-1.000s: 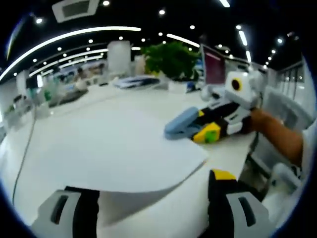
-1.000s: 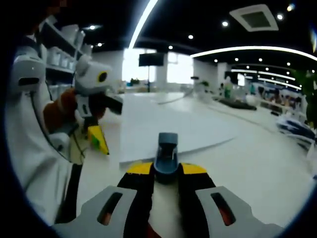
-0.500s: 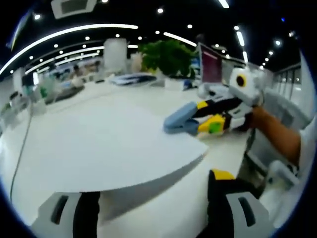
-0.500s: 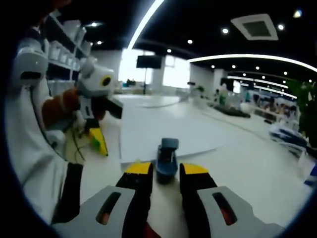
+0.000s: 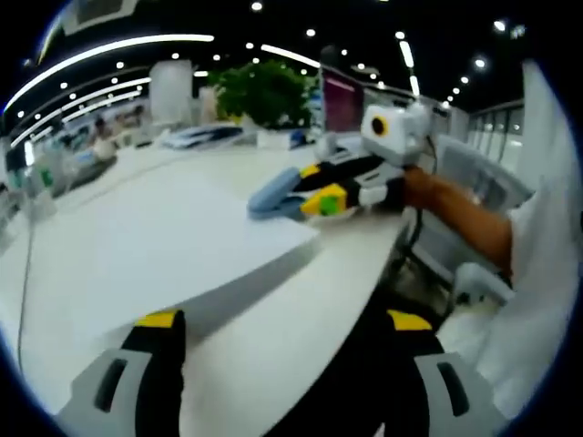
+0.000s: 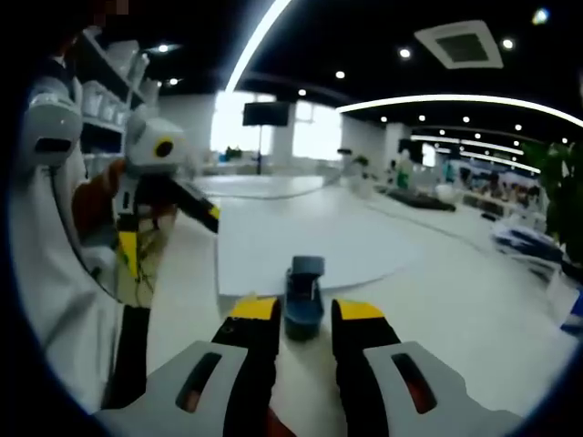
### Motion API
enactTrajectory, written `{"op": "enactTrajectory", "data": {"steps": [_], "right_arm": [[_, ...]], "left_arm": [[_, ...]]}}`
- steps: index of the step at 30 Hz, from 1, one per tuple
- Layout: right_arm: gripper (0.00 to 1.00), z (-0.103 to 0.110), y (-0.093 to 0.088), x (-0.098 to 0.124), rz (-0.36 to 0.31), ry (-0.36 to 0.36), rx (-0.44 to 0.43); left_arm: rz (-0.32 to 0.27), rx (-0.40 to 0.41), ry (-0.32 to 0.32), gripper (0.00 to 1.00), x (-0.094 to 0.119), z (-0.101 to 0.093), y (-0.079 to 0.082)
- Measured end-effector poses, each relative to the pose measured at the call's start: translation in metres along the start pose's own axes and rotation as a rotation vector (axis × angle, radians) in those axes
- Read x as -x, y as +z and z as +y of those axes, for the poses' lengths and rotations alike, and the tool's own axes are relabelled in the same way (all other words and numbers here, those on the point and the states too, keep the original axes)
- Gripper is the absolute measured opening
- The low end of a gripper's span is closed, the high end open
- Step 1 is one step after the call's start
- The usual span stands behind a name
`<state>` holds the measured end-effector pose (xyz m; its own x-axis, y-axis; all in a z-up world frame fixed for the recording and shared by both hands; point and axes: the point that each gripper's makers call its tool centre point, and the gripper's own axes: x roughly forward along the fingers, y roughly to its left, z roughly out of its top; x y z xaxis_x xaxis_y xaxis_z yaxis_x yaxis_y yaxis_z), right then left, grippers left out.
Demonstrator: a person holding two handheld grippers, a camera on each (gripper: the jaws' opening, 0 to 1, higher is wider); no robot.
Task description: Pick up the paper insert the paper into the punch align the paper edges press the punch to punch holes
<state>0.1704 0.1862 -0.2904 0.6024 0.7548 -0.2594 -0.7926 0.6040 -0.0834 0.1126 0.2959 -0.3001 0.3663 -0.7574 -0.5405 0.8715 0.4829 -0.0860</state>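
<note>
White paper (image 5: 164,241) lies flat on the table (image 6: 474,282), one corner at the mouth of the blue punch (image 6: 303,291) near the table's edge; judged from this, insertion is underway, aligning and pressing remain. Right gripper (image 6: 303,314) has its jaws narrowly apart around the punch, perhaps touching it. Left gripper (image 5: 282,328) stands wide open, holding nothing, just beside the paper's near edge
</note>
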Motion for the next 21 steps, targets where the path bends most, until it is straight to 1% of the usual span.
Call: {"op": "enactTrajectory", "data": {"steps": [1,5,7,10,14,18,21], "right_arm": [[0.26,0.0,0.0,-0.001,-0.002,0.0,-0.002],[0.26,-0.001,-0.001,-0.001,0.004,0.0,-0.002],[0.26,-0.001,-0.002,-0.001,0.006,0.001,-0.002],[0.26,0.0,-0.003,-0.001,0.008,0.004,-0.001],[0.26,0.001,-0.004,-0.002,0.016,0.009,0.002],[0.26,0.0,-0.004,-0.002,0.015,0.008,-0.002],[0.26,0.001,-0.005,-0.002,0.016,0.008,0.0]], "left_arm": [[-0.013,0.021,-0.018,0.88,0.001,-0.001,0.001],[-0.019,0.058,-0.058,0.86,0.004,-0.004,-0.002],[-0.022,0.059,-0.087,0.86,0.006,-0.013,-0.003],[0.001,0.044,-0.117,0.85,0.006,-0.023,-0.008],[0.012,0.032,-0.109,0.85,0.009,-0.025,-0.008],[-0.001,0.027,-0.098,0.85,0.018,-0.029,0.0],[-0.021,0.019,-0.071,0.84,0.021,-0.023,0.009]]}}
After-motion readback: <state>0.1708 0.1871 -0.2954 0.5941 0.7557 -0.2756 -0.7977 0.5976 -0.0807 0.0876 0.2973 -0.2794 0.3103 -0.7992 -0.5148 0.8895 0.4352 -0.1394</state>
